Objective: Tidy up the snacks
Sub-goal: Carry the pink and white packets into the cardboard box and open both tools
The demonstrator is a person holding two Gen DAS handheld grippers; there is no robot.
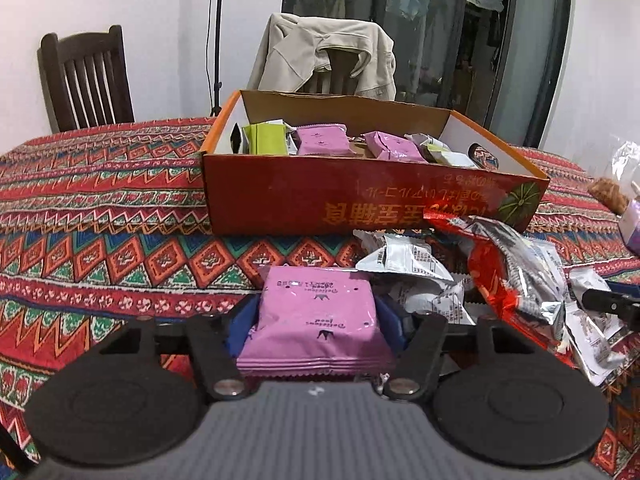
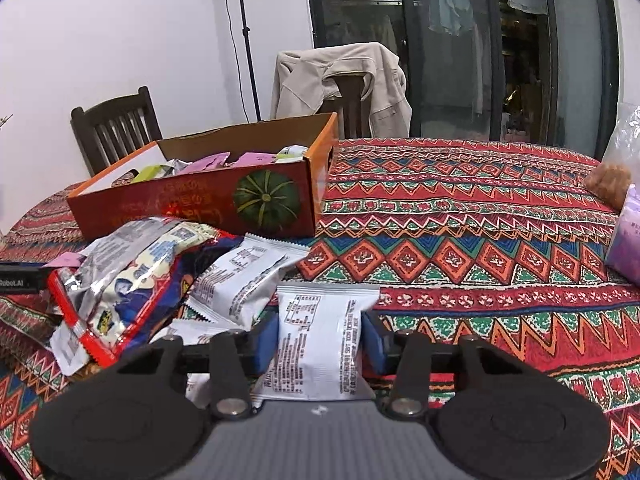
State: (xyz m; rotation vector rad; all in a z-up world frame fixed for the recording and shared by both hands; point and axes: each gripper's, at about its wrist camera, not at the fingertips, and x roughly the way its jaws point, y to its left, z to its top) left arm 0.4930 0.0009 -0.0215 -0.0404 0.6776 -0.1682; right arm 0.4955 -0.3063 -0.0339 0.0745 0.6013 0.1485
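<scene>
My left gripper [image 1: 316,320] is shut on a pink snack packet [image 1: 316,316], held just above the patterned tablecloth in front of the red cardboard box [image 1: 360,200]. The box holds pink [image 1: 322,141], green [image 1: 268,139] and white packets. My right gripper [image 2: 320,338] is shut on a white snack packet [image 2: 320,340], to the right of a pile of white packets [image 2: 240,276] and a torn red foil bag [image 2: 120,280]. The box also shows in the right wrist view [image 2: 192,204], behind the pile. The other gripper's black tip shows at the edge of each view.
The pile of white packets [image 1: 412,264] and the red foil bag [image 1: 516,276] lie right of my left gripper. A clear bag with brown snacks [image 2: 612,184] and a purple pack [image 2: 626,236] sit at the table's right. Two chairs [image 1: 86,80] stand behind the table, one draped with a jacket [image 1: 324,56].
</scene>
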